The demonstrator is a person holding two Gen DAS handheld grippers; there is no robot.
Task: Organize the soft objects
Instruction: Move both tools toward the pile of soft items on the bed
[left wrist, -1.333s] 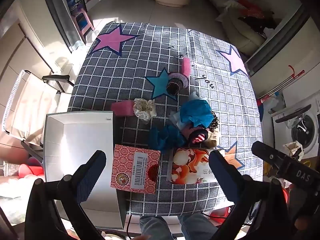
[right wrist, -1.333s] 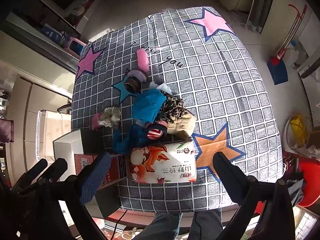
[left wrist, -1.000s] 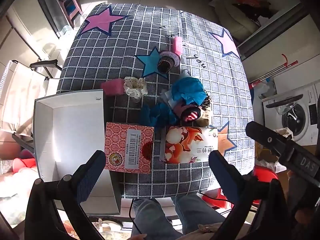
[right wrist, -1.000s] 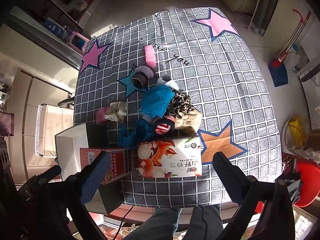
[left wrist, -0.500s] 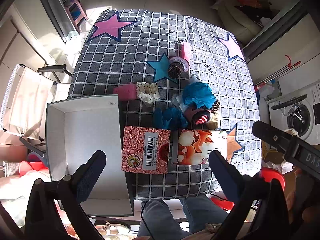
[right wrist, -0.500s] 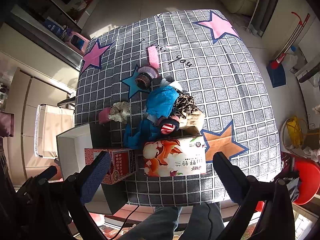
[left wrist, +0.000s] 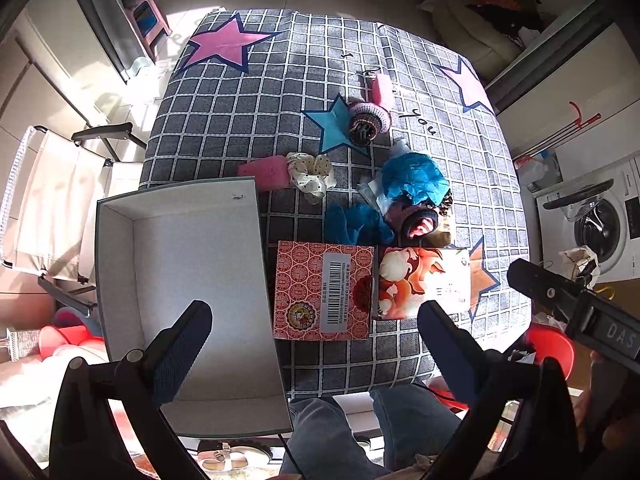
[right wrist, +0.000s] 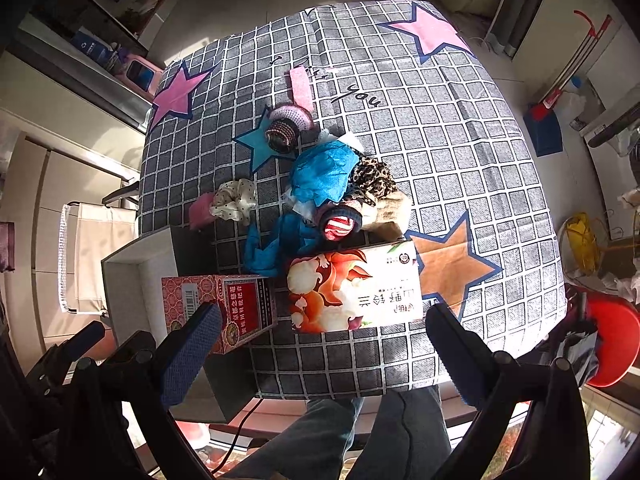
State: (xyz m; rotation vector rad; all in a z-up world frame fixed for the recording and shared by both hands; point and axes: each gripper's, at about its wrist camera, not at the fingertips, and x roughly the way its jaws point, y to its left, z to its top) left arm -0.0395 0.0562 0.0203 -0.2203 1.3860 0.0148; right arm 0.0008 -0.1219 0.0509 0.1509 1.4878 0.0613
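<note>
I've pulled both claws back up over the surface (left wrist: pixel 224 92) — left claw (left wrist: pixel 316 338) and right claw (right wrist: pixel 324 344) spread apart, empty — white box (left wrist: pixel 120 264) unfilled, soft pile (right wrist: pixel 336 192) untouched.

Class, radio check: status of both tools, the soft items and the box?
Both tools open, empty, high above table. Soft pile untouched. White box empty. Red carton beside it.

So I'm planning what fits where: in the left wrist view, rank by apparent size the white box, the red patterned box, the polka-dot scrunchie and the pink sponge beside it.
1. White box, clearly largest, though nearest the camera.
2. Red patterned box.
3. Polka-dot scrunchie and pink sponge: look alike in size, so unranked.
</note>
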